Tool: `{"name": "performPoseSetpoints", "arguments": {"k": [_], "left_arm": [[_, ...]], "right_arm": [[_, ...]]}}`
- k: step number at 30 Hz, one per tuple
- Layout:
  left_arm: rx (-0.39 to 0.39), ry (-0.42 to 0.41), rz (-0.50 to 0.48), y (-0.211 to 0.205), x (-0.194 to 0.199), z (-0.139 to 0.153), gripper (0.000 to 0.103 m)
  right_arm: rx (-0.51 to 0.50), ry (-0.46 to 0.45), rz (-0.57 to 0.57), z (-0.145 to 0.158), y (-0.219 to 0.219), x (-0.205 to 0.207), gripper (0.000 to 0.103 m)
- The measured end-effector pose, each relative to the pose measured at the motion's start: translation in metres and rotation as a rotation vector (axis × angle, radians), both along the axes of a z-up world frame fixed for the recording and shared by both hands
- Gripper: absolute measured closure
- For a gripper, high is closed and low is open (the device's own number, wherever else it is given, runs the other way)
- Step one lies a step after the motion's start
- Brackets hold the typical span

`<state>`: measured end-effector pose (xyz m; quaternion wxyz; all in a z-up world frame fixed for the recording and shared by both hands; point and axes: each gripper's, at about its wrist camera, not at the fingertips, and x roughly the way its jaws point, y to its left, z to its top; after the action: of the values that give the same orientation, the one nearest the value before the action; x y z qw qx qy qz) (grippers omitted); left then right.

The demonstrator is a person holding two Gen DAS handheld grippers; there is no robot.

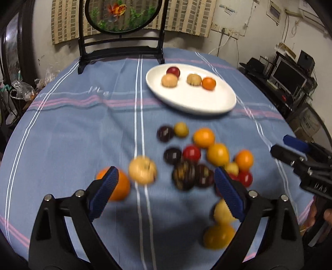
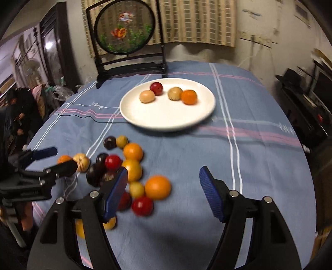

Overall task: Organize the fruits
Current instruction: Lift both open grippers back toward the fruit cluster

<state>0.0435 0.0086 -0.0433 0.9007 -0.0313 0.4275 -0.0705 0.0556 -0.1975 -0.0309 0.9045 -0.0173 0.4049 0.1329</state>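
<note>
Table: my round table (image 1: 62, 135), blue striped cloth.
Far: goldfish screen (image 1: 122, 14), woven wall hanging (image 2: 197, 20).
Right: dark monitor shelves (image 1: 290, 76).

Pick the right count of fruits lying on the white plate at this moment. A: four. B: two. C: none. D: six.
A: the white plate holds four fruits, a red one, two tan ones and an orange one; the rest lie in a heap on the blue tablecloth.

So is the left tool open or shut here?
Open: the left tool has its pads wide apart, holding nothing, above the fruits.
</note>
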Motion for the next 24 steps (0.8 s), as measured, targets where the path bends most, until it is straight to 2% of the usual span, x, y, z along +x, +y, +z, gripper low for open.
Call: {"name": "performPoseSetpoints", "arguments": {"k": [4, 14, 24], "left_arm": [[0.04, -0.018, -0.019, -0.002, -0.02, -0.001, 0.008], [0.033, -0.019, -0.045, -0.005, -0.034, 0.0, 0.008], [0.028, -0.006, -0.105, -0.012, -0.046, -0.007, 0.007]], "right_arm": [[-0.035, 0.009, -0.007, -0.002, 0.0, -0.01, 0.031], [-0.034, 0.013, -0.007, -0.008, 0.003, -0.017, 0.031], [0.023, 0.134, -0.016, -0.046, 0.001, 0.019, 0.031]]}}
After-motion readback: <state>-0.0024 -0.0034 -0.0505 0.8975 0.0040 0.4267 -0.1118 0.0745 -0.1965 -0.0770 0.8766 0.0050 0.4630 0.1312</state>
